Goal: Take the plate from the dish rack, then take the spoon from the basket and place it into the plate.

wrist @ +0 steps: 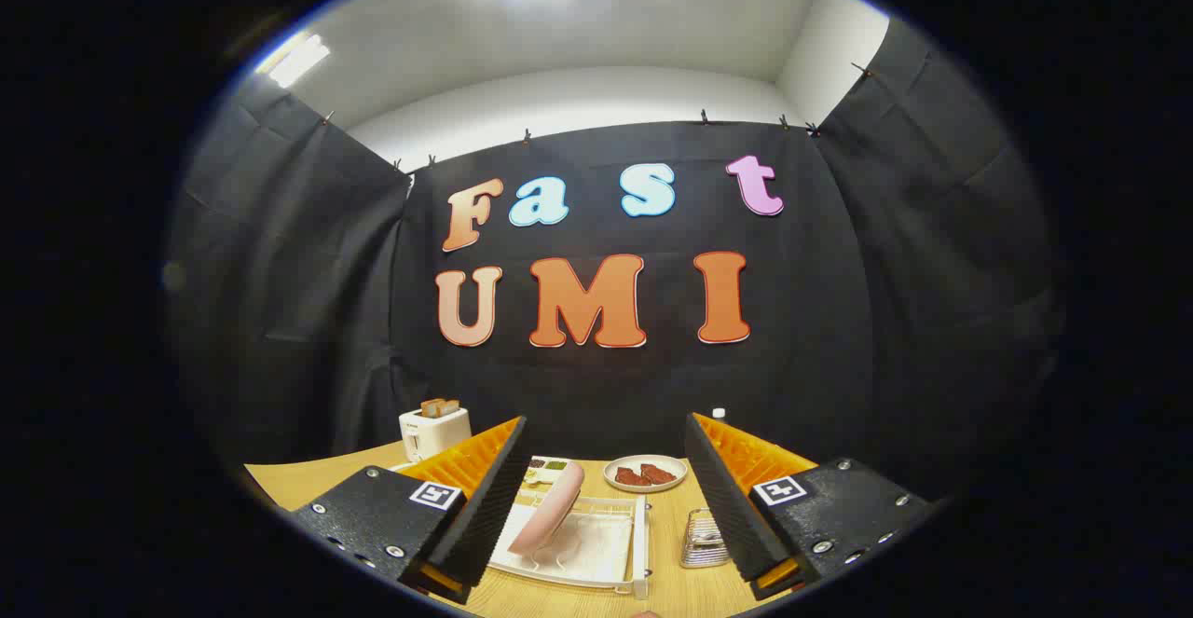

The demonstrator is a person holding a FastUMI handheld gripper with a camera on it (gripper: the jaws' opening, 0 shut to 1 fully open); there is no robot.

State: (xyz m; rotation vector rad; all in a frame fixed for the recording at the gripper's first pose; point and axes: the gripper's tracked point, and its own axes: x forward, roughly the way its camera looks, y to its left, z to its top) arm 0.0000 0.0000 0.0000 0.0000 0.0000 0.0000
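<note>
Wooden tabletop (308,480), its near edge cut off below the tool. White dish rack (596,548) lies between the fingers, slightly toward the 7 o'clock finger, holding a pink plate (552,509) tilted on edge; the plate's lower rim is partly hidden by that finger. White toaster (433,432) with bread slices stands at 10 o'clock beyond the fingers; its front mark is too small to read. A round dish (645,473) of dark food pieces sits at 12 o'clock beyond the rack. Wire basket (704,539) stands just beside the 5 o'clock finger, its contents indistinct. Tool (596,497) is released, fingers wide apart, grasping nothing. Bare tabletop separates rack and basket.
</note>
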